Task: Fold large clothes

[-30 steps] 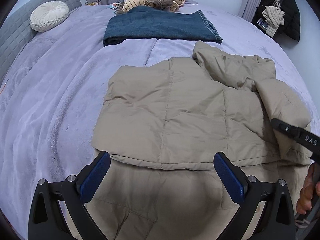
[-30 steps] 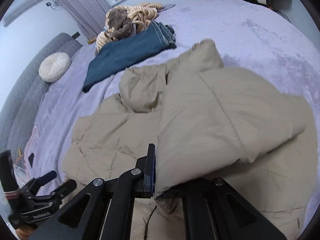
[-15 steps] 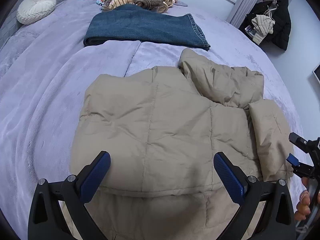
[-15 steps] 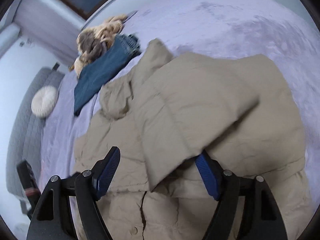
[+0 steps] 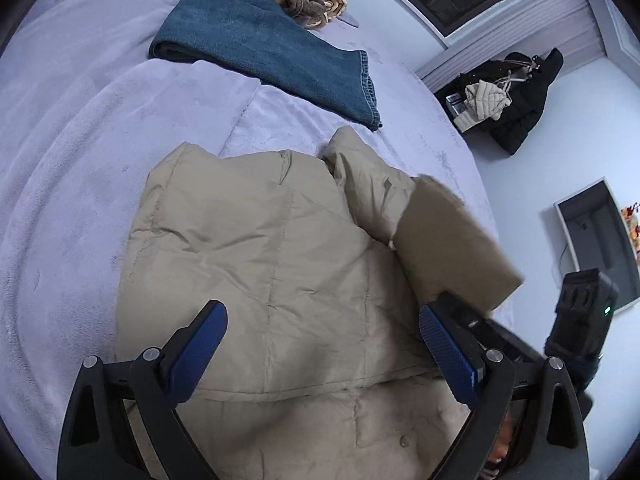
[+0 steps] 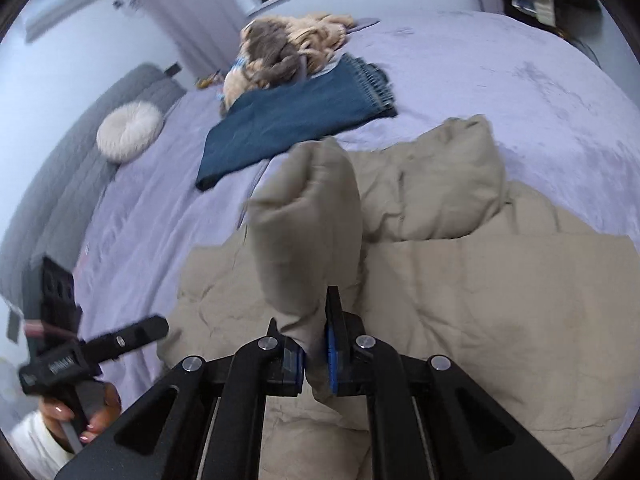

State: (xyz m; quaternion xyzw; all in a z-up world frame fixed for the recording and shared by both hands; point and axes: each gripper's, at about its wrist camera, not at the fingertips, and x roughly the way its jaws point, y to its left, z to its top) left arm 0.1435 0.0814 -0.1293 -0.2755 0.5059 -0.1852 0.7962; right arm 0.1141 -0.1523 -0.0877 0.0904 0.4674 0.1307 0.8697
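beige puffer jacket (image 5: 256, 264) lies on the bed (image 5: 80, 128), near the folded jeans (image 5: 272, 52). right gripper (image 6: 316, 354), jaws just closing, pinches its sleeve (image 6: 312, 220). left gripper (image 5: 320, 348) wide, empty above the jacket.

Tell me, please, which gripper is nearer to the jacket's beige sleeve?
Right. The right gripper pinches the sleeve between its fingers; the left gripper hangs open over the jacket's body, beside it.

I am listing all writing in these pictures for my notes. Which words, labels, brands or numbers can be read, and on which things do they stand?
No text reads clearly.
Left gripper: pale lettering on its black body, too blurred to read.
Beige jacket: none shows.
Folded jeans: none shows.
Right gripper: none shows.
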